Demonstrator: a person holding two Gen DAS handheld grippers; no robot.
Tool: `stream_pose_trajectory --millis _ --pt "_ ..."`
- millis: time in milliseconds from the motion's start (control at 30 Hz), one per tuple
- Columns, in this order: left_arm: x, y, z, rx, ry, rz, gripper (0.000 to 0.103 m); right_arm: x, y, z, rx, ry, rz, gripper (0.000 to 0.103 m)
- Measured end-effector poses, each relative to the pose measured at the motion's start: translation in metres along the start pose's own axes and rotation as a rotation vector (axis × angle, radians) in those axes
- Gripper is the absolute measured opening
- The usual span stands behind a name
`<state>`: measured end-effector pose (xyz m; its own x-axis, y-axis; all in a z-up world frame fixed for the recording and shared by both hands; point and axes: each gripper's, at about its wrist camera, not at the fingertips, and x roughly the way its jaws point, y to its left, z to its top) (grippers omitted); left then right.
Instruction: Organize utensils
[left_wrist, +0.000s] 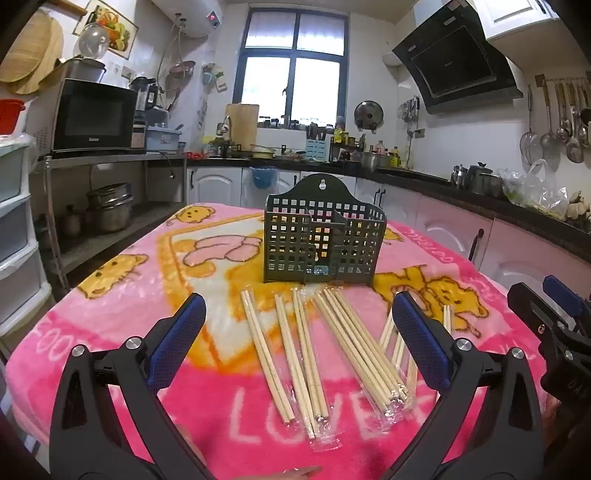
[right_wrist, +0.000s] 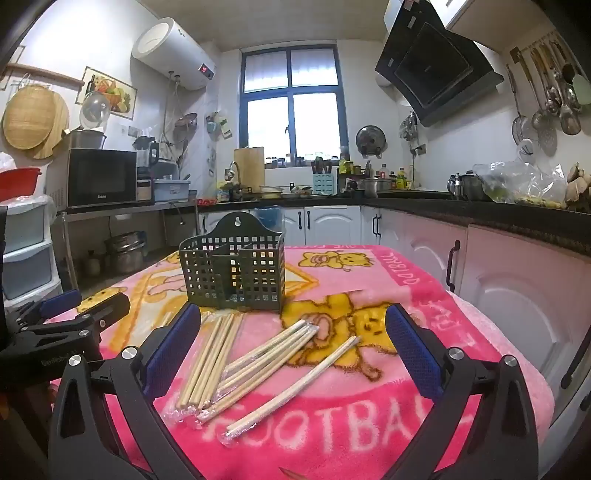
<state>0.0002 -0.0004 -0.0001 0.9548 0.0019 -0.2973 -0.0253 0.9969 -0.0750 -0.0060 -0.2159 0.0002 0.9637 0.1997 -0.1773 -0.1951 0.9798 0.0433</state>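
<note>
Wooden chopsticks (left_wrist: 332, 354), several in clear wrappers, loose near worktop's near edge; green slotted holder (left_wrist: 325, 247) just behind, mid-worktop. Left tool (left_wrist: 299, 328), right tool (right_wrist: 291, 332): fully spread, empty.

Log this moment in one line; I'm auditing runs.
left gripper: open, empty | right gripper: open, empty | chopsticks: on blanket | holder: upright

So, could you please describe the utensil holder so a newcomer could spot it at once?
Find the pink cartoon blanket covering the table. Behind the scattered chopsticks stands the dark green holder: the only upright thing there, with square-holed walls, inner dividers and a raised back with a hanging hole.
</note>
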Motion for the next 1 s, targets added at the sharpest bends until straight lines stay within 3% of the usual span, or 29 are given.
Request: stream_pose_trajectory --millis 1000 --pt "-0.0001 0.0000 0.0002 -0.003 -0.006 -0.001 0.093 -0.0048 0.0003 0.0010 -0.011 -0.017 -0.006 0.097"
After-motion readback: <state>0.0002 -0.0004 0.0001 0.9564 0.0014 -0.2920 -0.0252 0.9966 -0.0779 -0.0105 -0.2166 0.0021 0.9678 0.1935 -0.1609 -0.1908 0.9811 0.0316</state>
